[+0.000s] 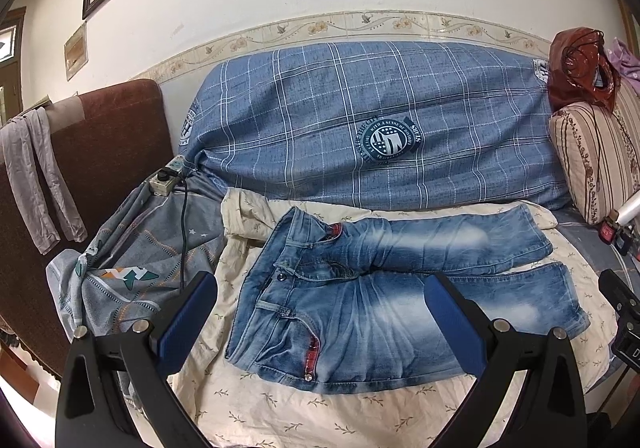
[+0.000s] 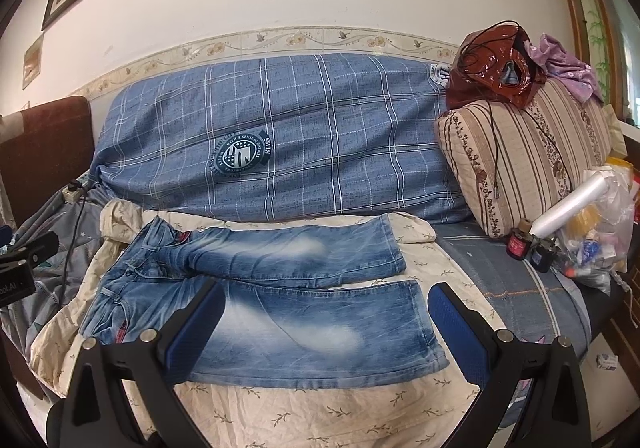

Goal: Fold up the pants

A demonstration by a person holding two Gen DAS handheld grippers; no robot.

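Note:
Faded blue jeans [image 1: 380, 288] lie flat on a cream leaf-print sheet [image 1: 280, 408], waistband at the left and both legs running right, side by side. They also show in the right wrist view [image 2: 288, 304]. My left gripper [image 1: 320, 312] is open and empty, hovering above the near side of the waist and hip. My right gripper [image 2: 324, 320] is open and empty, hovering above the near leg, close to its hem. The left gripper's body shows at the left edge of the right wrist view [image 2: 24, 268].
A big blue plaid bundle [image 1: 380, 119] lies along the wall behind the jeans. A striped cushion [image 2: 528, 159] with a red-brown bag [image 2: 492, 63] sits at the right. Small bottles and a plastic bag [image 2: 592, 248] lie beside it. A power strip with cord [image 1: 166, 175] and grey bedding are at the left.

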